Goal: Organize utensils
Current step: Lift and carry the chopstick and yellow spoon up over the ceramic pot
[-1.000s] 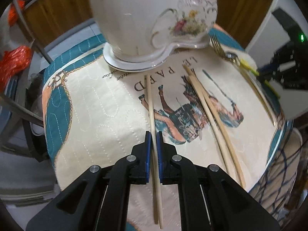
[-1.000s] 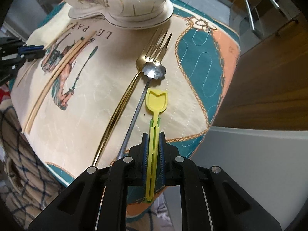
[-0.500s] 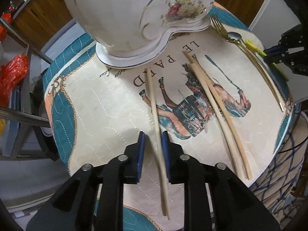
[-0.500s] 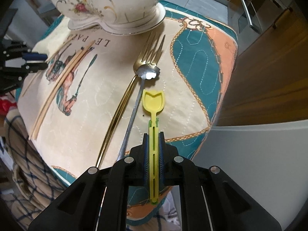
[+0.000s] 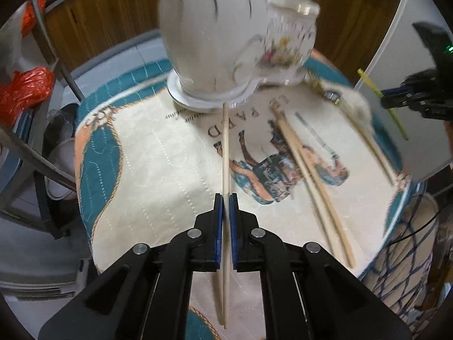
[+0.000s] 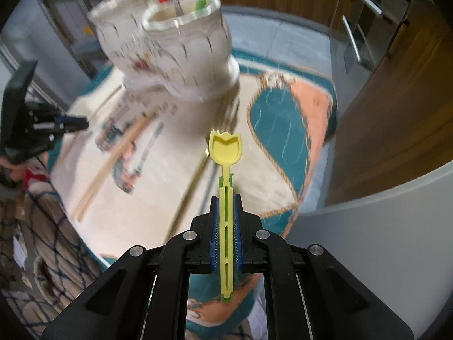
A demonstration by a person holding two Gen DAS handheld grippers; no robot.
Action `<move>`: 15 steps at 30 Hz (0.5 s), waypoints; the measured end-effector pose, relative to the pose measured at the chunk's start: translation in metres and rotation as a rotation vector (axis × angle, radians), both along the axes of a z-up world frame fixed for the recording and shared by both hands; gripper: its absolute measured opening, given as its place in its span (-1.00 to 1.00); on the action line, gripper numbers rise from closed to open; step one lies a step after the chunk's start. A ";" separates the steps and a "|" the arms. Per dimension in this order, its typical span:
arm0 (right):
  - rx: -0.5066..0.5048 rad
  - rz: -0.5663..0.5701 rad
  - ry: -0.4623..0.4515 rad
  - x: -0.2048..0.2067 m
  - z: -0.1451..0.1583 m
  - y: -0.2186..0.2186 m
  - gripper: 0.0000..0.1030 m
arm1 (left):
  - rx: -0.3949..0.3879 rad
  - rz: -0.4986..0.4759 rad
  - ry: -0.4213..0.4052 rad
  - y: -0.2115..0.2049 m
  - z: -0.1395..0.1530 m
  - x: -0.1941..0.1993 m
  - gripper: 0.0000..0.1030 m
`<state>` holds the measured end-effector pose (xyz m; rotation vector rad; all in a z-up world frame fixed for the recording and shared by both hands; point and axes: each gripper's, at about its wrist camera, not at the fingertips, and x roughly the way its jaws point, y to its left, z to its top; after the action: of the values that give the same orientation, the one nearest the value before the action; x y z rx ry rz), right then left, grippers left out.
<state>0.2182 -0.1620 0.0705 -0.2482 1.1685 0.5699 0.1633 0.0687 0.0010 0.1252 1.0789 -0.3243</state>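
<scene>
Left tool [image 5: 226,198] clamps one chopstick [image 5: 225,153]; right tool [image 6: 225,201] clamps one yellow spoon [image 6: 225,153]; two chopsticks [image 5: 308,170] on mat.

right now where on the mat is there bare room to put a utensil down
The widest bare patch is the cream area of the mat, between its teal border and the chopstick in the left gripper. It is crowded to the right: the chopstick pair, then the blurred fork. The holder fills the far end.

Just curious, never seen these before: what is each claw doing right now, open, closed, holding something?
Left gripper: closed on a wooden chopstick.
Right gripper: closed on a yellow plastic spoon.
</scene>
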 end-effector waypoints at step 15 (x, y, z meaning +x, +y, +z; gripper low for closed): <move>0.402 -0.064 -0.233 -0.002 0.038 0.013 -0.79 | -0.262 0.040 -0.358 0.012 0.059 -0.049 -0.91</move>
<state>0.2160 -0.1495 0.1088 0.0661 0.8128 0.6864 0.1141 0.0806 0.0596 -0.0714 0.6773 -0.3879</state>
